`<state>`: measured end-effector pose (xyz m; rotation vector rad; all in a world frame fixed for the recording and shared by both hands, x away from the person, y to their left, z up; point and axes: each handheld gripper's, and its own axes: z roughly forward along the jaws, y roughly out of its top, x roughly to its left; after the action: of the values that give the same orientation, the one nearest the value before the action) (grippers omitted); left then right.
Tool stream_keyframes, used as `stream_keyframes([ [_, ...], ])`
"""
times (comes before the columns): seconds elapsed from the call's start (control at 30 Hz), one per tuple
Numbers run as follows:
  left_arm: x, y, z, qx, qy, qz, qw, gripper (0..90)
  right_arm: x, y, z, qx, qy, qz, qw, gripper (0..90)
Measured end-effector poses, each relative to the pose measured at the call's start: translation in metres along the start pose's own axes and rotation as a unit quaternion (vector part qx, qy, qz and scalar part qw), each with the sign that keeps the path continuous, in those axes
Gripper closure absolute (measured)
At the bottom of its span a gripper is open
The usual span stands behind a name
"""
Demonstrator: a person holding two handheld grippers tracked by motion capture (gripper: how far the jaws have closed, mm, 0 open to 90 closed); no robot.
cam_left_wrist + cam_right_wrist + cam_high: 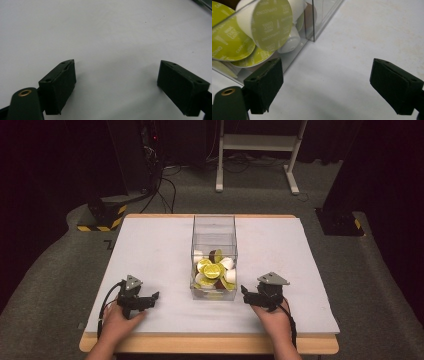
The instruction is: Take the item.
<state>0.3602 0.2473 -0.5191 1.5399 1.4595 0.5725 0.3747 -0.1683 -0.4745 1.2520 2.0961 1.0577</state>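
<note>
A clear plastic box (214,232) stands upright in the middle of the white table top (150,250), holding several coffee capsules (212,269) with lime-green lids and white bodies. My left gripper (153,298) rests low on the table to the box's left, open, with bare white surface between its jaws (117,82). To the right of the box sits my right gripper (244,294), open and empty (325,82), its left fingertip (265,83) close to the box wall (322,22). The capsules (268,23) press against that wall from inside.
Beyond the table's far edge lie grey carpet, cables (165,185), a white frame stand (260,145) and yellow-and-black striped bases (102,217). A person's hands (117,320) hold both grippers near the front wooden edge (210,344).
</note>
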Motion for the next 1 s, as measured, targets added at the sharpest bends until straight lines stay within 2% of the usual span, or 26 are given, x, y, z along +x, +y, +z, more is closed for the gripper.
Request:
stream_keyframes([
  [0.23, 0.0, 0.0, 0.0, 0.001, 0.0, 0.001, 1.0, 15.5, -0.001, 0.005, -0.006, -0.01, 0.001, -0.001, 0.9999, 12.1],
  [0.33, 0.0, 0.0, 0.0, 0.001, 0.0, 0.001, 1.0, 15.5, -0.001, 0.009, -0.01, -0.014, -0.002, -0.011, 0.9998, 12.7],
  [0.57, 0.0, 0.0, 0.0, 0.001, 0.0, 0.002, 1.0, 15.5, -0.002, 0.016, -0.016, -0.019, -0.002, -0.016, 0.9997, 13.2],
  [1.0, 0.0, 0.0, 0.0, 0.001, 0.0, 0.001, 1.0, 15.5, 0.0, 0.029, -0.022, -0.032, 0.008, -0.014, 0.9994, 14.1],
])
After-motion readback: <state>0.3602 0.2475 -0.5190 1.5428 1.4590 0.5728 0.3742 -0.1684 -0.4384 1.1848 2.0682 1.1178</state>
